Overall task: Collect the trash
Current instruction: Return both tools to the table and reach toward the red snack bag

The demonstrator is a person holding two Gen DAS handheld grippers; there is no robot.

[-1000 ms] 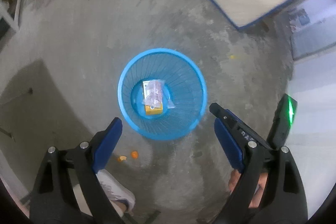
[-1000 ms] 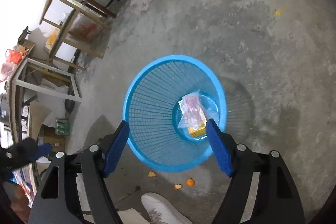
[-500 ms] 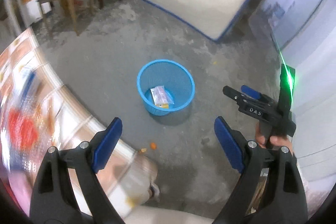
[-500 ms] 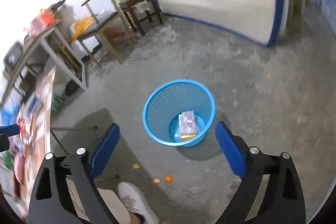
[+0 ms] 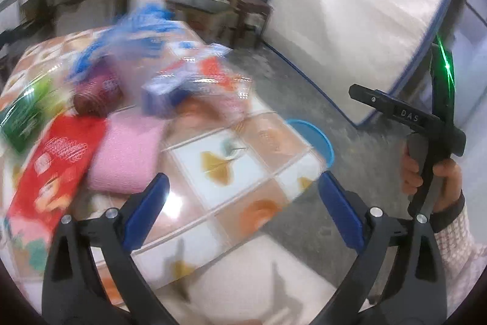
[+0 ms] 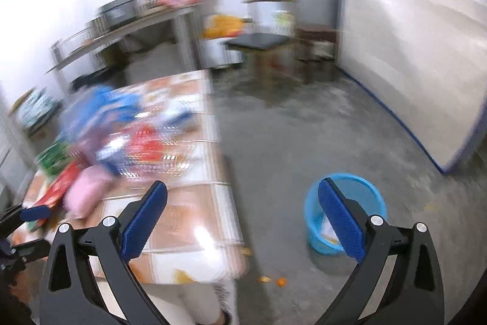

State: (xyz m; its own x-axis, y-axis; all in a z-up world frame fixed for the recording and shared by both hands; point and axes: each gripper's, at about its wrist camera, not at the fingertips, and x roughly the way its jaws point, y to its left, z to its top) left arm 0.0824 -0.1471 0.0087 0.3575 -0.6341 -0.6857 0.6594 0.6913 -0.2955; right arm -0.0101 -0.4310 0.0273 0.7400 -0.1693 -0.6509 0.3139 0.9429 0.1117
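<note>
Both my left hand-held gripper point(image 5: 242, 204) and right hand-held gripper point(image 6: 242, 213) have just opened wide, empty, above the tile-patterned bench point(image 5: 231, 163) and round blue plastic basket point(image 6: 345, 215).

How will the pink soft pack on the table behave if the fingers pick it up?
The pink pack looks puffy with rounded edges, so it would probably squash under the fingers rather than stay stiff. It seems light for its size. A red packet lies against its side and may shift when the pack is lifted.

Near corner of the surface point(image 5: 231, 169) is bare, packets point(image 5: 61, 154) crowd the rest; open floor point(image 6: 289, 142) around the bin point(image 6: 347, 197).
</note>
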